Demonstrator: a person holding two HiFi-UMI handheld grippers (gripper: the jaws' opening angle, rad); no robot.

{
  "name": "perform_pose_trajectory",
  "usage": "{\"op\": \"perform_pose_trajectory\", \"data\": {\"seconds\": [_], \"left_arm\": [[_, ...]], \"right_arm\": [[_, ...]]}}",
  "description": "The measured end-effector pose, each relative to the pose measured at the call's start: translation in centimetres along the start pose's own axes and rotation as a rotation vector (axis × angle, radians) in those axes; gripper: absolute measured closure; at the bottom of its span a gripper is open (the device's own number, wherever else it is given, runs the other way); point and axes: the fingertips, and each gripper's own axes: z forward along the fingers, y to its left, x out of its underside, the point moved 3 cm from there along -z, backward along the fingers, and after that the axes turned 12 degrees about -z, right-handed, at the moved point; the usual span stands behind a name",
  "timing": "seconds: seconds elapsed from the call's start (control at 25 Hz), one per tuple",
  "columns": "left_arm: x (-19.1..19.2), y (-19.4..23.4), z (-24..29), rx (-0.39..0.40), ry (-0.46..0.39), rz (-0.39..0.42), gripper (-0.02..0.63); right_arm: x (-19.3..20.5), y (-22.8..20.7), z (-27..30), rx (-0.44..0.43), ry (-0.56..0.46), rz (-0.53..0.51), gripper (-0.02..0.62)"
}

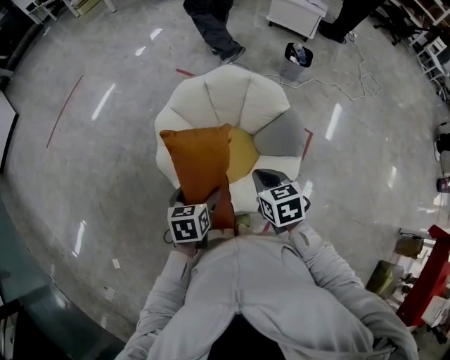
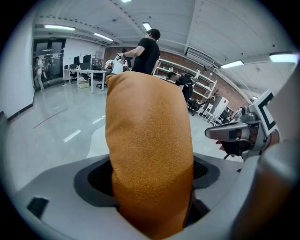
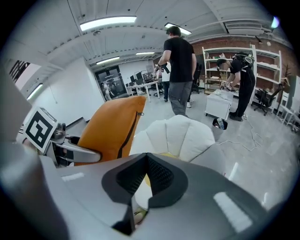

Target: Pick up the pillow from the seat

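Observation:
My left gripper (image 1: 204, 200) is shut on the lower end of an orange pillow (image 1: 200, 165), which stands upright and lifted over the left front of a white shell-shaped chair (image 1: 232, 95). In the left gripper view the pillow (image 2: 150, 150) fills the gap between the jaws of the left gripper (image 2: 152, 180). A yellow seat cushion (image 1: 244, 156) shows beside it. My right gripper (image 1: 269, 179) hovers at the chair's front right, shut and holding nothing. In the right gripper view the right gripper (image 3: 145, 180) points at the chair (image 3: 183, 136), with the pillow (image 3: 110, 126) to its left.
A grey cushion (image 1: 281, 133) lies on the chair's right side. Behind the chair stand a small bin (image 1: 297, 60), a white cabinet (image 1: 295, 14) and a person's legs (image 1: 214, 28); a cable (image 1: 351, 77) runs across the floor. A red cart (image 1: 429, 281) is at the right.

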Motion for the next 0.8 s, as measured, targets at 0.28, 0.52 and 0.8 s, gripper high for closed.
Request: {"op": "perform_pose_trajectory", "data": {"seconds": [0.28,0.52,0.8], "left_arm": [[0.21,0.05,0.32,-0.003,0.001,-0.007,0.166],[0.08,0.11,0.41,0.004,0.000,-0.001,0.166],[0.14,0.37,0.49,0.005,0.007,0.011,0.165]], "right_arm": [[0.62,-0.32,-0.16,0.009,0.006,0.007,0.597],[0.73,-0.10,-0.14,0.015,0.011,0.008,0.597],[0.77,0.24,0.08,0.019,0.015,0.006,0.597]]}}
